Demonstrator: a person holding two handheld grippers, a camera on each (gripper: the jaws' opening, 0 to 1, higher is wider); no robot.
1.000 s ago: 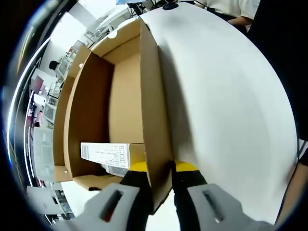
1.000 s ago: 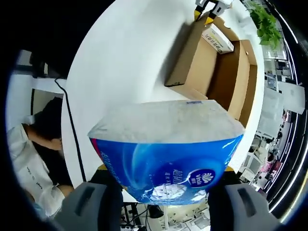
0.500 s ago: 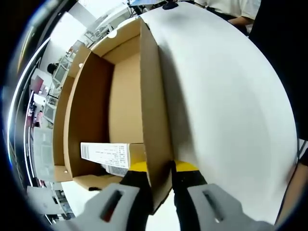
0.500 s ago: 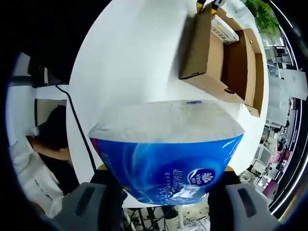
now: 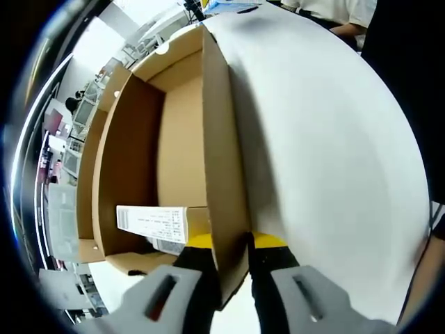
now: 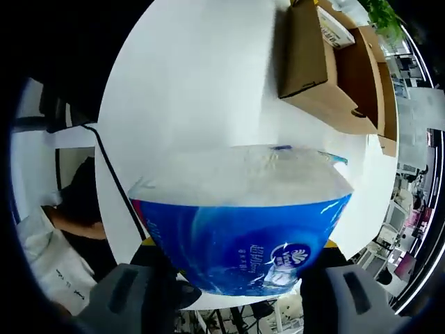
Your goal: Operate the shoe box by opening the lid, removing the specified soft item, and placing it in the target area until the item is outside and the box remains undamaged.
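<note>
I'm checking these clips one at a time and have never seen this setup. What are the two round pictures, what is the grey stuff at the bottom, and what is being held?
There is no robot here: a person carries a two-jaw gripper in each hand, and a fisheye camera rides on each, so the grey shapes at the bottom are that gripper's own jaws. In the left gripper view, the left gripper is shut on the side wall of an open cardboard shoe box that sits on a white table; the box looks empty. In the right gripper view, the right gripper holds a blue tissue pack above the table, well clear of the box.
</note>
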